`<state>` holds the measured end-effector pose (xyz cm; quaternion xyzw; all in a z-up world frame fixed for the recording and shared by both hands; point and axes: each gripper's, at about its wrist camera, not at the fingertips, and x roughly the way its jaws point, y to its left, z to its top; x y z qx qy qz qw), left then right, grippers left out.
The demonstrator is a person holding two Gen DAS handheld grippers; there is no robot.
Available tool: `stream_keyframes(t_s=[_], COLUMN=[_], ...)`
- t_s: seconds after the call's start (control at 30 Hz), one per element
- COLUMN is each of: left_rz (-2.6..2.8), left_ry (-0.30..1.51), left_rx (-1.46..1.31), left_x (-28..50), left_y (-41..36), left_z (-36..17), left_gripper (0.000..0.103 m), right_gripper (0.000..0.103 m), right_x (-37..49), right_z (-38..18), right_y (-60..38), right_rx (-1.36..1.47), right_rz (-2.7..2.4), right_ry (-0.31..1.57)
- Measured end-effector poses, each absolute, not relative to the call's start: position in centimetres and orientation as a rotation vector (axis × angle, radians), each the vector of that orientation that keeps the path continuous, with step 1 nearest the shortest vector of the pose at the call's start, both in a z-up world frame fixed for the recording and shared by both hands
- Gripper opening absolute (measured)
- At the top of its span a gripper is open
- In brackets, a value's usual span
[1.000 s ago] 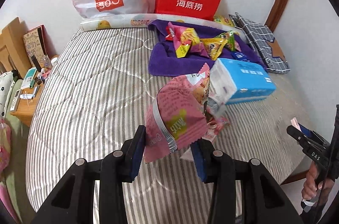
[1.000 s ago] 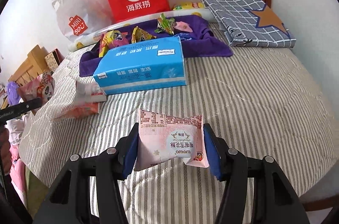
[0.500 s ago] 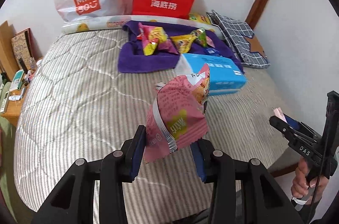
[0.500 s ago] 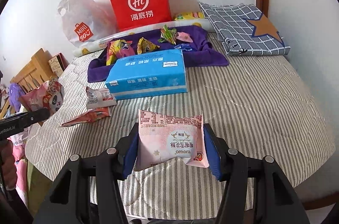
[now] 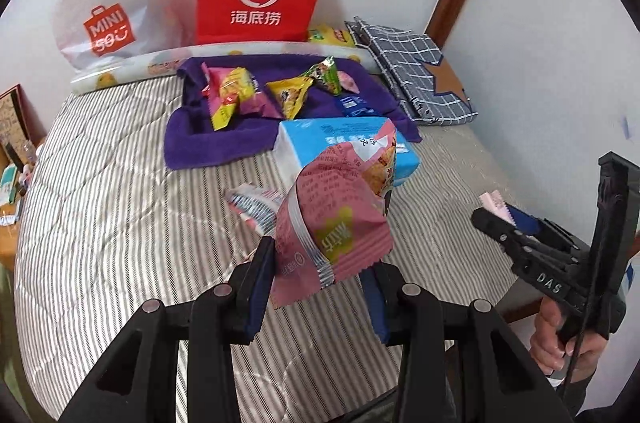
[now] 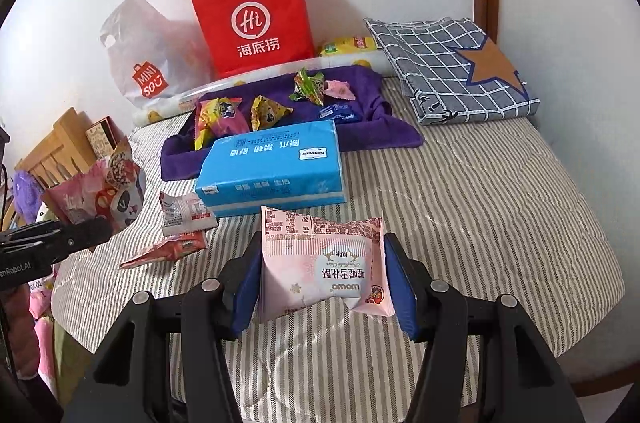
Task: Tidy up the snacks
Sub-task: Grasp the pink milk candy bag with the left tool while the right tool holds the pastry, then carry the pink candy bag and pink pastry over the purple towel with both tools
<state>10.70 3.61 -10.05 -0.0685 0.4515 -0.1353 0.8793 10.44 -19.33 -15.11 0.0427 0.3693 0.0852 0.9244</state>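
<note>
Both grippers are loaded and held up over the near edge of the bed [image 6: 460, 191]. The right gripper [image 6: 322, 281] is clamped on a pale pink packet [image 6: 320, 263]; it lies broad between the pads with its long axis across the jaws and its print upside down toward the camera. The left gripper [image 5: 320, 281] pinches a darker pink packet [image 5: 336, 215] by its lower end, so it stands up, long axis tilted up and to the right, crimped top pointing toward the blue tissue pack [image 5: 344, 147].

I'd say the step is carrying both to the purple towel [image 5: 224, 139], where the other snacks [image 5: 236, 95] already lie. Do it well by keeping both grips firm, passing over the tissue pack rather than clipping it, and releasing low on bare towel. Two loose wrappers [image 6: 180, 227] lie short of it, left of the tissue pack.
</note>
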Motion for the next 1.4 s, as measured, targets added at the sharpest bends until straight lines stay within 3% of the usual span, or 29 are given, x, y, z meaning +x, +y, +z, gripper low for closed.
stream_keyframes(t_s=[1.4], left_rz=[-0.280], left_ry=[0.889], left_rx=[-0.173], left_x=[18.2], left_y=[2.7], left_z=[-6.3], left_gripper=[0.039], right_gripper=[0.056], right_x=[18.2], right_z=[-9.8], right_y=[-17.5], right_rx=[0.052], right_rz=[0.169], right_ry=[0.701])
